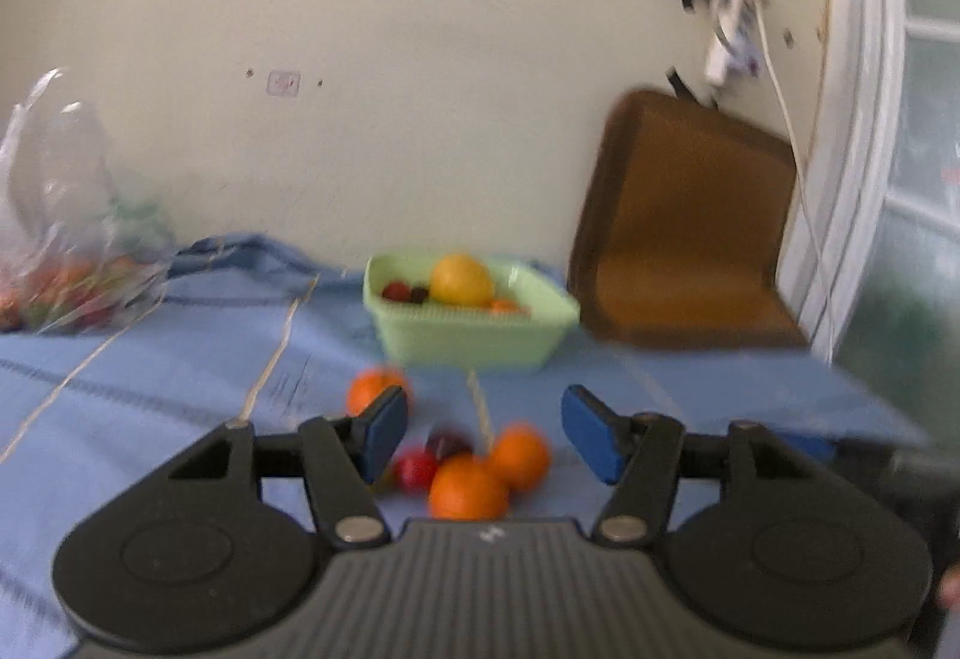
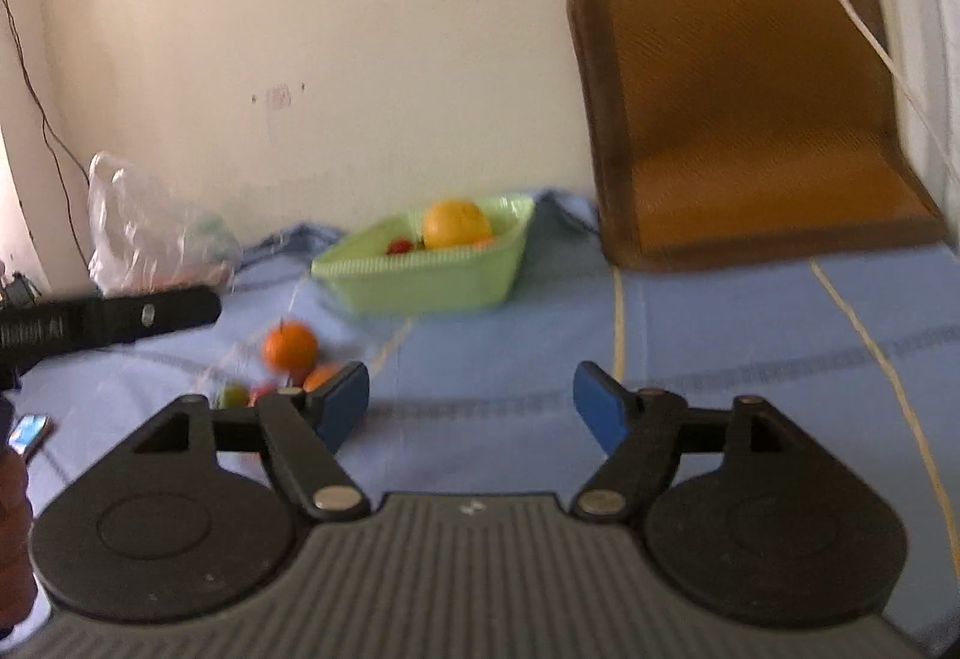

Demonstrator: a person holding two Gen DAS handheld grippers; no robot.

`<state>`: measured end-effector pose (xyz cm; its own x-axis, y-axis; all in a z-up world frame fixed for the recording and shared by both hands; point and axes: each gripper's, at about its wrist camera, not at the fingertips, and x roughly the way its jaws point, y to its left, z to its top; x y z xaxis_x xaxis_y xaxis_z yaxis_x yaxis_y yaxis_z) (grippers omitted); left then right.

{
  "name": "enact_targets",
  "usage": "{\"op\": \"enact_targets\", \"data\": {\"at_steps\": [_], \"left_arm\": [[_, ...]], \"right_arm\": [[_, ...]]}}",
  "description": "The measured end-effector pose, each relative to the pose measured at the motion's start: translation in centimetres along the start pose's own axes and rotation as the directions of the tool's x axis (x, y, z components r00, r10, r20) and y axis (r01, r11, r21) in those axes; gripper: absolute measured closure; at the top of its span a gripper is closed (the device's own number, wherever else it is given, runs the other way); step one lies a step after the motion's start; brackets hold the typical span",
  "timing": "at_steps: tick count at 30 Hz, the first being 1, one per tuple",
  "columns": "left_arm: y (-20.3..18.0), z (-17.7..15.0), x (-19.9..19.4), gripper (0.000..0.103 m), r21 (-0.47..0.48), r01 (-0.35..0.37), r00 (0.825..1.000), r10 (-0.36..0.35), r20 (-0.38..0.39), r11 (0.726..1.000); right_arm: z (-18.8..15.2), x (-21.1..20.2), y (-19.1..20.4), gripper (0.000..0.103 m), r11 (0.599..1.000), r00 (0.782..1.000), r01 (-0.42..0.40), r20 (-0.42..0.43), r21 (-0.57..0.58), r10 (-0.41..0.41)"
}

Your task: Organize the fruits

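Observation:
A light green basket (image 1: 468,341) (image 2: 420,281) stands on the blue cloth near the wall, holding a large yellow-orange fruit (image 1: 462,279) (image 2: 456,224) and small red ones. Loose on the cloth lie oranges (image 1: 468,485) (image 2: 290,347), a red fruit (image 1: 417,470) and a dark one. My left gripper (image 1: 485,434) is open above this cluster, nothing between its blue pads. My right gripper (image 2: 471,404) is open over bare cloth, with the loose fruits to its left. The left gripper's black body (image 2: 120,320) shows at the left of the right wrist view.
A clear plastic bag (image 1: 66,251) (image 2: 150,233) with more fruit sits at the far left by the wall. A brown cushion (image 1: 684,227) (image 2: 744,107) leans on the wall at the right. A white cable (image 1: 792,131) hangs down. A phone (image 2: 27,434) lies at the left.

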<state>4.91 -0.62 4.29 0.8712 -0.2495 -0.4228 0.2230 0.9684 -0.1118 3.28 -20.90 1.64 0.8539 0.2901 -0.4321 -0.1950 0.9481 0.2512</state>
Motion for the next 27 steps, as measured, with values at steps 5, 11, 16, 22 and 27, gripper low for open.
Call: {"op": "enact_targets", "data": {"at_steps": [5, 11, 16, 22, 27], "left_arm": [[0.0, -3.4, -0.9, 0.045, 0.005, -0.013, 0.997, 0.013, -0.076, 1.0], [-0.3, -4.9, -1.5, 0.043, 0.038, -0.068, 0.993, 0.071, -0.094, 0.997], [-1.6, -4.9, 0.2, 0.011, 0.159, -0.134, 0.975, 0.159, -0.153, 0.978], [-2.0, -4.9, 1.4, 0.011, 0.214, -0.162, 0.962, 0.203, -0.184, 0.963], [-0.9, -4.8, 1.8, 0.005, 0.142, -0.16, 0.956, 0.189, -0.223, 0.977]], "right_arm": [[-1.8, -0.4, 0.3, 0.021, 0.999, 0.998, 0.036, -0.053, 0.024, -0.034], [-3.2, -0.5, 1.3, 0.021, 0.999, 0.995, 0.052, -0.09, 0.004, -0.051], [-3.7, -0.5, 1.9, 0.019, 0.998, 0.993, 0.064, -0.098, -0.024, -0.066], [-3.8, -0.5, 1.9, 0.018, 0.997, 0.993, 0.077, -0.092, -0.02, -0.079], [-3.9, -0.6, 2.0, 0.018, 0.996, 0.993, 0.082, -0.088, -0.024, -0.084]]}}
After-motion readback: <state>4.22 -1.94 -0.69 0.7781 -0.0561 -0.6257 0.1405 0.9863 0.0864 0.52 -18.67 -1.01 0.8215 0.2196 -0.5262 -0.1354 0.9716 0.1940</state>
